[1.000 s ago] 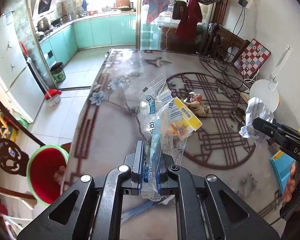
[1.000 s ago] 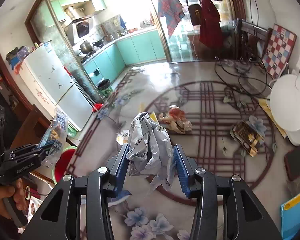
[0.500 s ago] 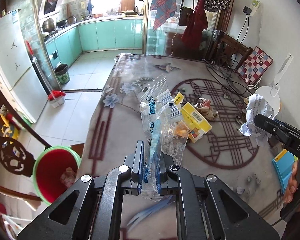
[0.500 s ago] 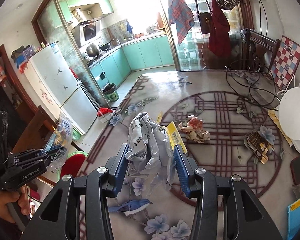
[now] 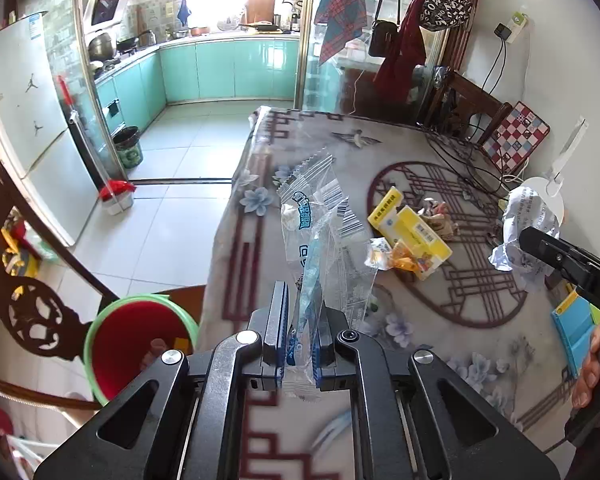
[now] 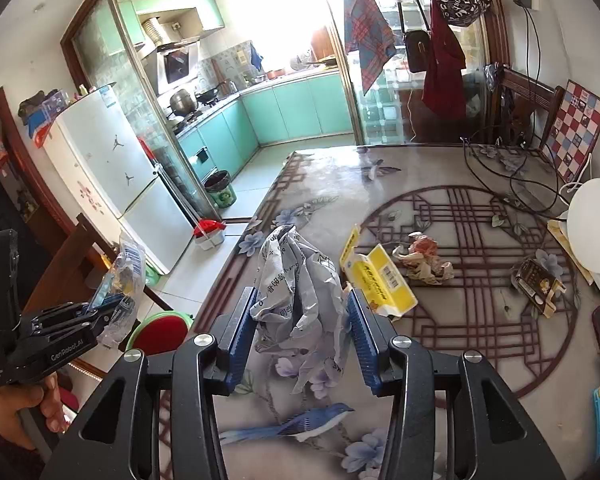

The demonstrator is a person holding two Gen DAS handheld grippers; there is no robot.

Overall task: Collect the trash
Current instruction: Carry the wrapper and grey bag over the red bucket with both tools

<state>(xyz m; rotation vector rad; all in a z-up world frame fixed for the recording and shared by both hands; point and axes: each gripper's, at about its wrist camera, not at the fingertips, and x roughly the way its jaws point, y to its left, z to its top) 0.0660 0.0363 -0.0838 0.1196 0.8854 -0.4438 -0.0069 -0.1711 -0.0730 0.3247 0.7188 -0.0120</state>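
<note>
My left gripper point(image 5: 300, 336) is shut on clear plastic wrappers point(image 5: 316, 232) with blue print, held above the table's left edge. My right gripper point(image 6: 300, 320) is shut on a crumpled grey paper wad point(image 6: 296, 280), also seen in the left wrist view point(image 5: 528, 232). A red bin with a green rim point(image 5: 136, 344) stands on the floor left of the table, also seen in the right wrist view point(image 6: 160, 328). On the table lie a yellow box point(image 6: 380, 280), a crumpled brown wrapper point(image 6: 424, 260) and a small orange wrapper point(image 5: 396, 256).
The table point(image 6: 460, 340) has a patterned floral cloth. A dark wooden chair point(image 5: 32, 280) stands by the bin. A white lamp base point(image 6: 596, 232), cables point(image 6: 500, 172), a dark packet point(image 6: 536, 284) and a blue folder point(image 5: 576, 332) sit on the right side.
Both grippers have pulled back and risen with their loads. The left gripper has shifted toward the table's left edge, so the red bin shows larger and closer.
</note>
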